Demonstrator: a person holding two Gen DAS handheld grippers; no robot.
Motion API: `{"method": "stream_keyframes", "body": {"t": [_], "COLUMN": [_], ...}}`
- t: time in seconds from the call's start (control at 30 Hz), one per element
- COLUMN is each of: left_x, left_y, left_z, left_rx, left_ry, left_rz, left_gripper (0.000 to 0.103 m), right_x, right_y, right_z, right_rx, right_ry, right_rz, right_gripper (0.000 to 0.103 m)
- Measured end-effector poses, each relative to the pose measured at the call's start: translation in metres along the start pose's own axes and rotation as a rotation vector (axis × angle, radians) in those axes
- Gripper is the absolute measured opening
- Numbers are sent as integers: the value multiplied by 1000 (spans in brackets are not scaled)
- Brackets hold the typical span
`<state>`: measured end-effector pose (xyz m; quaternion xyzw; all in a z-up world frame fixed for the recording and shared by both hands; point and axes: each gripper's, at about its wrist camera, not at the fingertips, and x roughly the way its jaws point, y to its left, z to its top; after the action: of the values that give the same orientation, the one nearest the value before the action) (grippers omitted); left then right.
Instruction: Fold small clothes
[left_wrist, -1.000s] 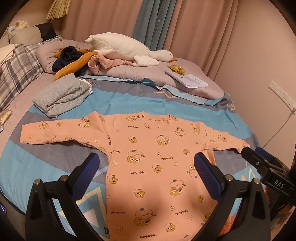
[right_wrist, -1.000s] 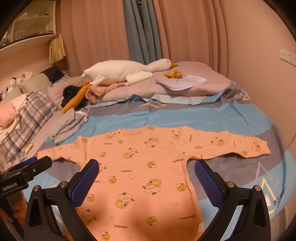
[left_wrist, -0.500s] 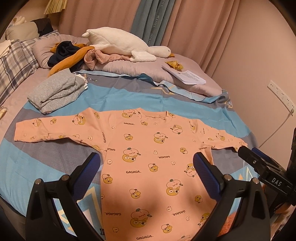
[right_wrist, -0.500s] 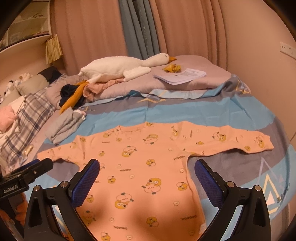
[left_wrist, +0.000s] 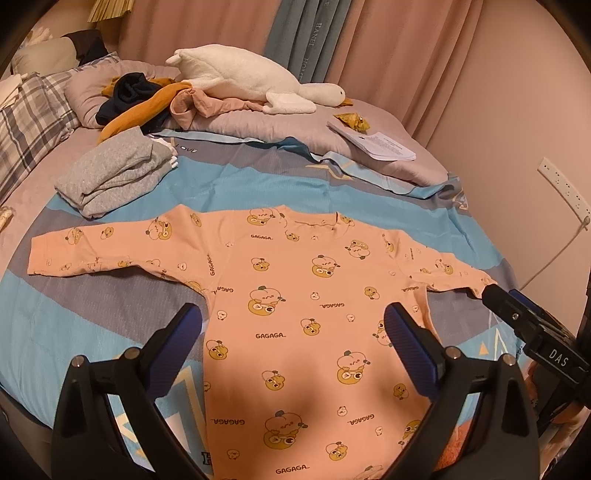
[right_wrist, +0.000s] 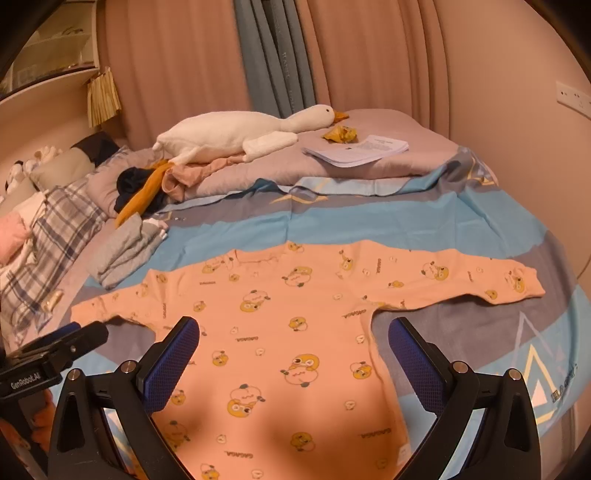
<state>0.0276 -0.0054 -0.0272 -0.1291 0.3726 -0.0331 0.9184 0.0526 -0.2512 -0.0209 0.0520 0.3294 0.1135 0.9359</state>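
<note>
A small peach long-sleeved top (left_wrist: 295, 295) printed with yellow ducks lies flat on the bed, both sleeves spread out; it also fills the right wrist view (right_wrist: 280, 332). My left gripper (left_wrist: 293, 332) hovers open above the top's body, nothing between its blue pads. My right gripper (right_wrist: 293, 343) is open too, over the body near the right armpit. The right gripper's tip (left_wrist: 517, 317) shows in the left wrist view beside the right cuff. The left gripper's tip (right_wrist: 66, 347) shows in the right wrist view near the left sleeve.
A folded grey garment (left_wrist: 110, 177) lies by the left sleeve. Behind are a heap of dark, orange and pink clothes (left_wrist: 147, 99), a white plush goose (left_wrist: 251, 77) and papers (left_wrist: 373, 144) on a pillow. A wall with sockets (left_wrist: 561, 188) stands at the right.
Both cameras have tipped down and drawn slightly nearer the top, so it sits higher and larger in view. Both grippers stay open. The garment has not moved.
</note>
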Motion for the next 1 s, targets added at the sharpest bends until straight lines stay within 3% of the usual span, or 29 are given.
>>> {"method": "stream_keyframes", "body": {"t": [1.0], "left_x": [3], "left_y": [0], "left_z": [-4], "left_rx": [8], "left_ry": [28], "left_rz": [-4], "left_gripper": [98], "right_x": [5], "right_y": [9], "right_z": [-1], "right_rx": [-10], "right_ry": [6], "right_rz": [-1], "right_gripper": [102]}}
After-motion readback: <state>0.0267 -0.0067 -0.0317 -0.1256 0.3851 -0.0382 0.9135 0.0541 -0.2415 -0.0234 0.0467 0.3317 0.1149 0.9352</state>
